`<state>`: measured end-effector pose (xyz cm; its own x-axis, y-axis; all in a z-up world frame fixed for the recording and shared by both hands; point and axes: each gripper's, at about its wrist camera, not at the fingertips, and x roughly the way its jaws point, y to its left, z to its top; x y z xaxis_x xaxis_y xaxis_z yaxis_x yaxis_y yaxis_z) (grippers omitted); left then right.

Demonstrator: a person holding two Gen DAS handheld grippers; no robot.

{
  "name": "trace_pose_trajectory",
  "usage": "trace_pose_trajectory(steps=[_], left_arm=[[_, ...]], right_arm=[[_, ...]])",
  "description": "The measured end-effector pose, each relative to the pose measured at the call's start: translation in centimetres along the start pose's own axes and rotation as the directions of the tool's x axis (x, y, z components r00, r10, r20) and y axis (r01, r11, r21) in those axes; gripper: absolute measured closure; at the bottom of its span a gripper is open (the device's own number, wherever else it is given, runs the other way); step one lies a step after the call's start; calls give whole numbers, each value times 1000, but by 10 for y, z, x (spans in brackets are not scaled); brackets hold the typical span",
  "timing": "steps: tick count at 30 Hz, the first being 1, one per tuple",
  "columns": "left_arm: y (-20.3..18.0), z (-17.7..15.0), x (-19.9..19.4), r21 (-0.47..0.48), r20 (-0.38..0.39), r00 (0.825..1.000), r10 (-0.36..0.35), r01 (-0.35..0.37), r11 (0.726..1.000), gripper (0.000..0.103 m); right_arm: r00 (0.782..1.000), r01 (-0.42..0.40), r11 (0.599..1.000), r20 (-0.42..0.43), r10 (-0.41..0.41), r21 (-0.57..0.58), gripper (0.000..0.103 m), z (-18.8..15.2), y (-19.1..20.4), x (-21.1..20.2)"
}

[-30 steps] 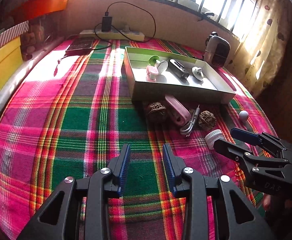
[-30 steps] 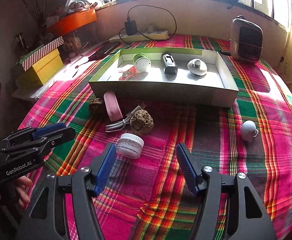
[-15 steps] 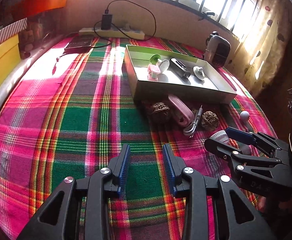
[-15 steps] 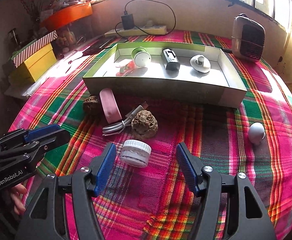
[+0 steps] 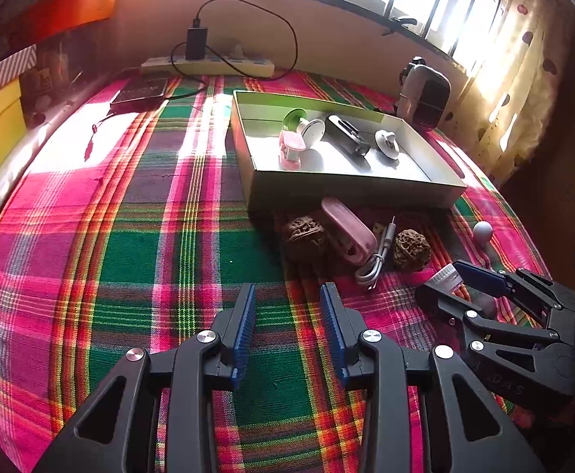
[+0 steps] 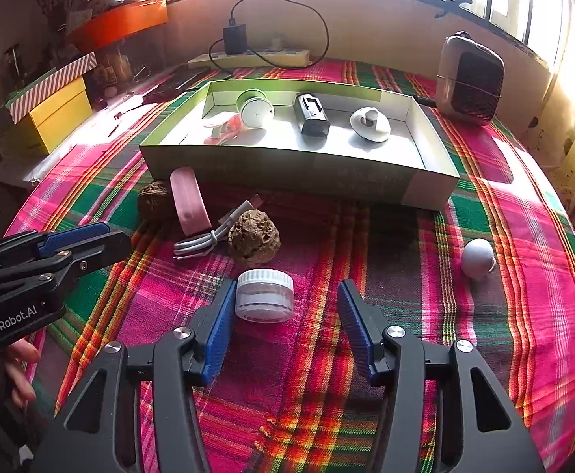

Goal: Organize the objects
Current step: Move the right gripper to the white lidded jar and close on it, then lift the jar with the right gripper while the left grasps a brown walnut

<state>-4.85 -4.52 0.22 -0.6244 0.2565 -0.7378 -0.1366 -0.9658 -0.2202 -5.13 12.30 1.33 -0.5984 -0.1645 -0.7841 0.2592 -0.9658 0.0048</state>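
A small clear jar with a white lid [image 6: 264, 295] stands on the plaid cloth between the jaws of my right gripper [image 6: 287, 293], which are closing; the left pad is at the jar's side and the right pad is still apart from it. In the left wrist view the jar [image 5: 448, 274] shows at the right gripper's [image 5: 443, 280] tips. My left gripper [image 5: 287, 295] stands open over bare cloth. Behind the jar lie two walnuts [image 6: 254, 236] [image 6: 152, 205], a white cable [image 6: 204, 238] and a pink case [image 6: 188, 201]. The grey tray [image 6: 287, 169] holds several small items.
A white egg-shaped piece [image 6: 477, 257] lies to the right on the cloth. A small heater [image 6: 470, 79] stands at the back right and a power strip [image 6: 248, 57] runs along the wall. A yellow box [image 6: 51, 114] sits at the left. A hand [image 6: 19, 358] holds the left gripper.
My right gripper has come forward and around the jar, and its jaws have narrowed. The left gripper has hardly moved and stays open.
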Motion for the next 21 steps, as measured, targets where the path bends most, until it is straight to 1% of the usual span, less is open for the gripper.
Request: trace_pose_trajectory(steps=[3, 6, 8, 15, 21], left_arm=[[-1, 3, 3, 2, -1, 1000, 1, -1, 1000, 71], [-2, 6, 7, 8, -2, 1000, 5, -5, 1000, 71], [-3, 8, 8, 10, -5, 1000, 4, -4, 1000, 71], [-4, 16, 14, 27, -12, 1000, 7, -6, 1000, 70], [-10, 21, 22, 104, -23, 1000, 9, -7, 995, 66]], right_arm=[[1000, 3, 1000, 3, -3, 2, 56, -1, -2, -1], [1000, 6, 1000, 6, -6, 7, 65, -2, -6, -3], [1000, 10, 1000, 8, -10, 14, 75, -2, -10, -4], [1000, 13, 999, 10, -14, 45, 75, -4, -25, -5], [1000, 20, 999, 8, -21, 50, 75, -5, -35, -7]])
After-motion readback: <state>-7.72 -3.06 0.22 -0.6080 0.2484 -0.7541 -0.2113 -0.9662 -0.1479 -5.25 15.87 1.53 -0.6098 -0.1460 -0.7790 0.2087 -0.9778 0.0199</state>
